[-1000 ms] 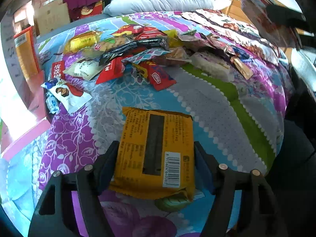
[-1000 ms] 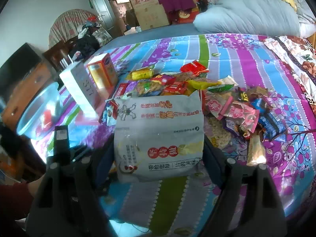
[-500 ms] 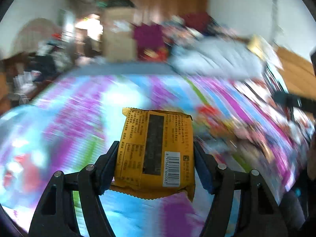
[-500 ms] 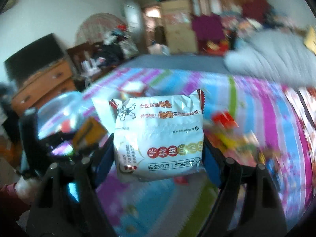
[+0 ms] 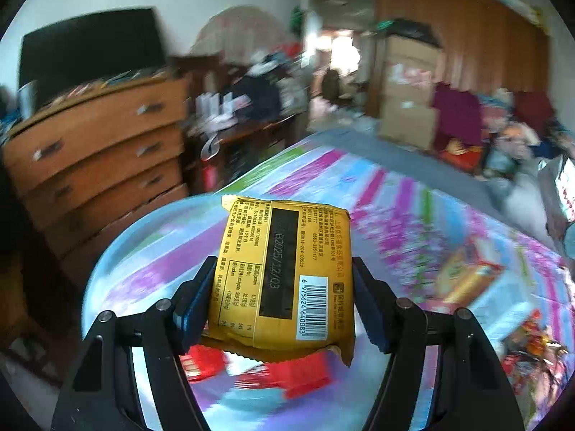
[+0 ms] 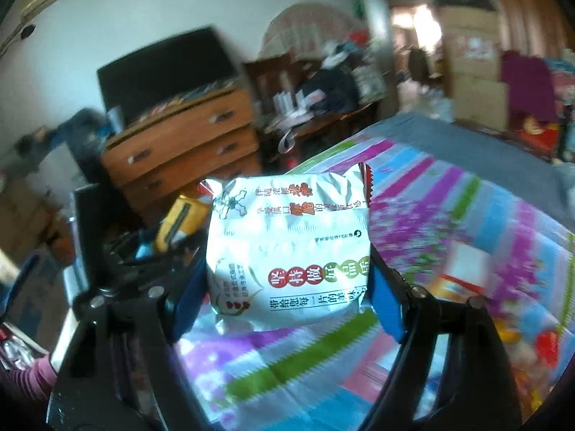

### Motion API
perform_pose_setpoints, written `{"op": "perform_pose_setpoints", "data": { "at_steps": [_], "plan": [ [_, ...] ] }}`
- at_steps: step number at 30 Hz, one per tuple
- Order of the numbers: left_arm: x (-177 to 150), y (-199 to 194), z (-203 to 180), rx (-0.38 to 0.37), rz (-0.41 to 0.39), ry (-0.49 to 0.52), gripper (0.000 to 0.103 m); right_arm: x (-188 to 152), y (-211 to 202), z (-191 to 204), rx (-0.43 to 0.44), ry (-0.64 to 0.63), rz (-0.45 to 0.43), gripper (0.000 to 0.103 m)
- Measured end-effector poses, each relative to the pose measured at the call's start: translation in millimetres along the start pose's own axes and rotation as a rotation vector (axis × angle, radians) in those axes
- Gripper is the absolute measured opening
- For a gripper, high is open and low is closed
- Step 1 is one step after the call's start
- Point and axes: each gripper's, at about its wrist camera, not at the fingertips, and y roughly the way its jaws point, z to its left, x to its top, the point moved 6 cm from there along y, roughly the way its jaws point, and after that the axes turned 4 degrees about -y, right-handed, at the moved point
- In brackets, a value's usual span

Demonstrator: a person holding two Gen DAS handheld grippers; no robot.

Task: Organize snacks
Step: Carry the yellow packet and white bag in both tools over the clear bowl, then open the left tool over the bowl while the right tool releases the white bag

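Observation:
My left gripper (image 5: 282, 298) is shut on a yellow snack packet (image 5: 284, 273) with a barcode, held in the air over a clear plastic tub (image 5: 118, 248) at the bed's left edge. Red packets (image 5: 287, 377) lie in the tub below it. My right gripper (image 6: 287, 287) is shut on a white snack bag (image 6: 291, 248) with red and green print, held above the striped bedspread (image 6: 449, 215). The left gripper with its yellow packet (image 6: 179, 222) shows at the left of the right wrist view.
A wooden chest of drawers (image 5: 93, 151) stands left of the bed with a black screen (image 5: 86, 46) on it. An orange box (image 5: 467, 276) and loose snack packets (image 5: 532, 341) lie on the bedspread to the right. Cardboard boxes (image 5: 406, 107) stand behind.
Both grippers have swung left, away from the snack pile, each still holding its packet. The drawers and the clear tub have come into view.

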Motion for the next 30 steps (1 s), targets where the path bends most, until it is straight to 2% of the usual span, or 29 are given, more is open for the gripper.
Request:
{"op": "perform_pose_setpoints", "data": {
  "at_steps": [4,8,24,26,28,30],
  "plan": [
    [-12.9,22.4,33.5,0.053,0.069,-0.035,0.072,-2.3,49.2,27.0,0.052,-0.015,0.104,0.08],
    [-23.8,32.5,50.3,0.066,0.091,-0.048,0.072,-10.4,81.0,37.1,0.07,-0.013,0.172,0.08],
    [-29.0,38.2,56.5,0.078,0.115,-0.078,0.073,-11.8,105.6,46.7,0.078,-0.019,0.229,0.082],
    [-29.1,39.9,57.5,0.082,0.117,-0.08,0.075,-11.9,108.3,47.0,0.079,-0.021,0.236,0.082],
    [-28.4,40.1,58.2,0.086,0.116,-0.083,0.085,-12.1,110.1,46.7,0.081,-0.016,0.242,0.085],
    [-28.2,40.7,58.7,0.086,0.118,-0.085,0.085,-12.1,110.3,46.1,0.082,-0.015,0.239,0.087]
  ]
}}
